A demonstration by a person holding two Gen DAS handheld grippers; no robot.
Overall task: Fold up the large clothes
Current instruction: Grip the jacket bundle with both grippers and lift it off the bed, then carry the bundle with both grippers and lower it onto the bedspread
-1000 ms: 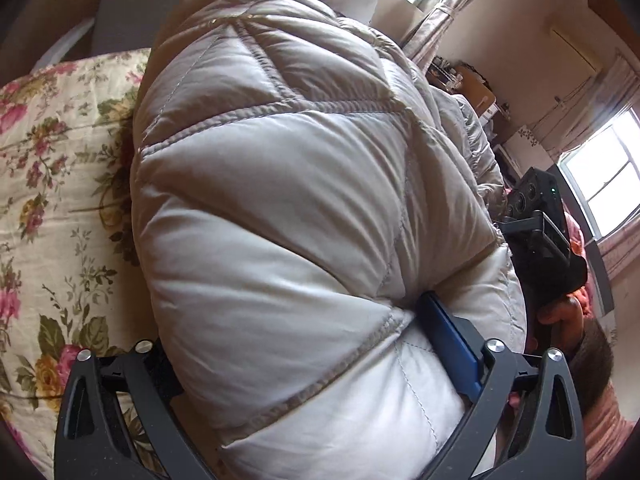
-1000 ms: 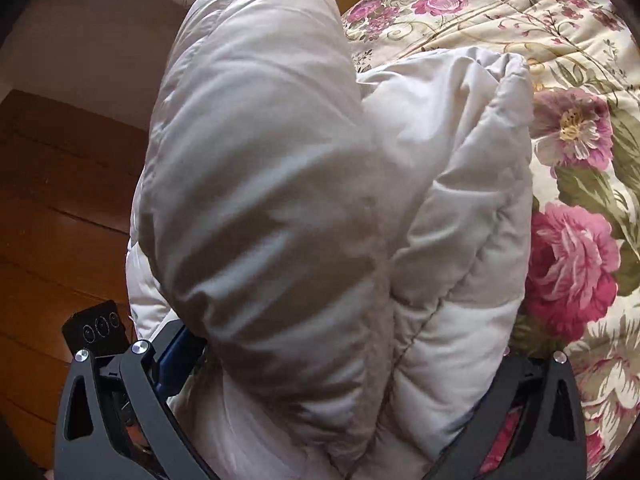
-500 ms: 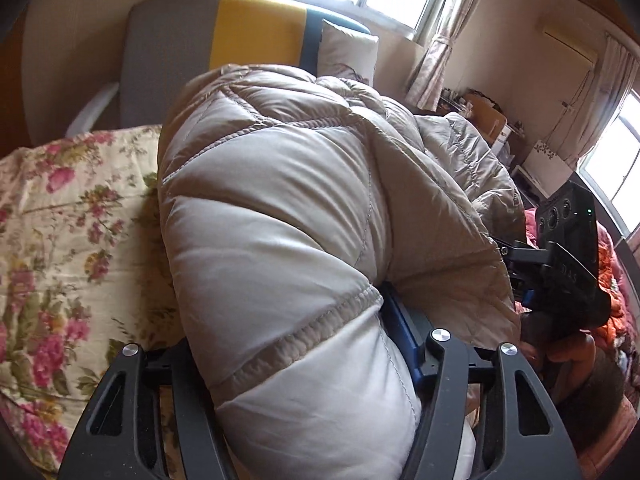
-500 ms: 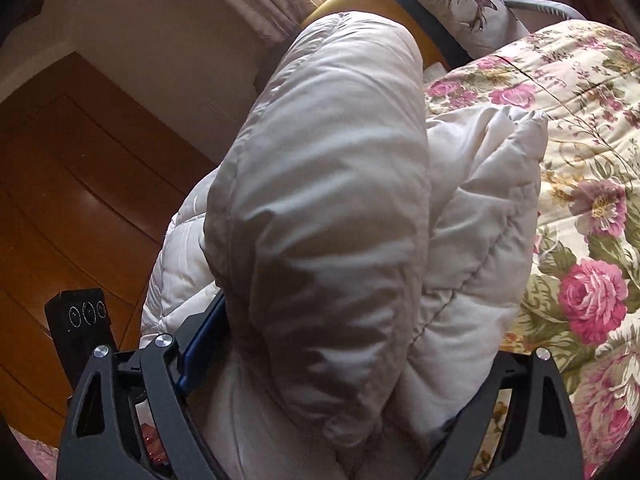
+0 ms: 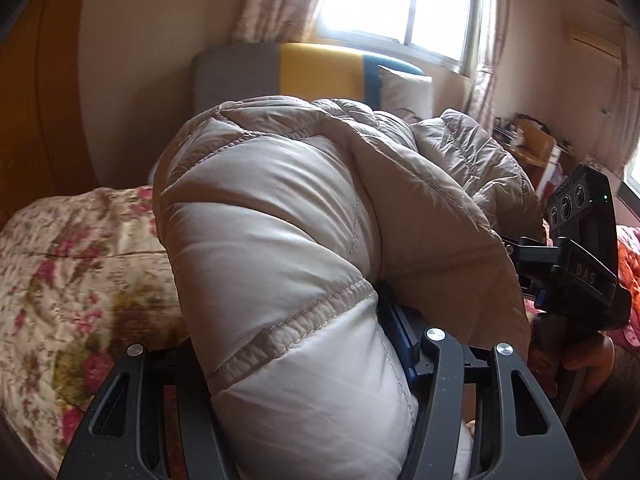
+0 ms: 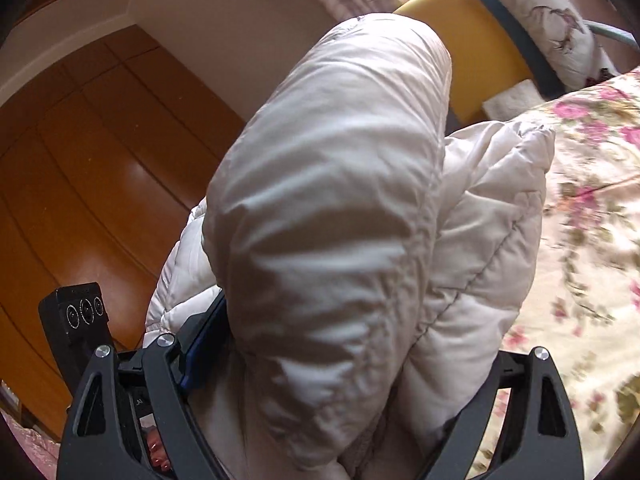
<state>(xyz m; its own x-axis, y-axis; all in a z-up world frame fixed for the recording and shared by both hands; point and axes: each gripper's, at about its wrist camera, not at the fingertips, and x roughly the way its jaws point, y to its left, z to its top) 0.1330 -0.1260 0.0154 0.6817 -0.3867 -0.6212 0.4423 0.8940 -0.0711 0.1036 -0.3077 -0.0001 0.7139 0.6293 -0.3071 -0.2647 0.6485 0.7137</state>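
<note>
A bulky beige quilted down coat [image 5: 280,220] fills the left wrist view, bunched into a thick roll above the floral bedspread [image 5: 60,280]. My left gripper [image 5: 296,344] has its jaws closing on this roll, the blue pad [image 5: 394,332] pressing into the fabric. In the right wrist view another thick fold of the same coat [image 6: 332,200] sits squeezed between the jaws of my right gripper [image 6: 340,344], lifted off the bedspread [image 6: 580,220]. Each gripper's fingertips are buried in padding. The right gripper's body [image 5: 580,248] shows at the far right of the left view.
A grey, yellow and blue headboard [image 5: 312,68] with a white pillow [image 5: 404,88] stands behind the bed under a bright window [image 5: 400,0]. Wooden wardrobe doors [image 6: 80,160] lie to the left. A person's hand [image 5: 576,356] holds the right gripper.
Both grippers have risen and tilted up with the coat, so the wall, window and headboard now show. Both pairs of jaws have narrowed on the padding, the left more.
</note>
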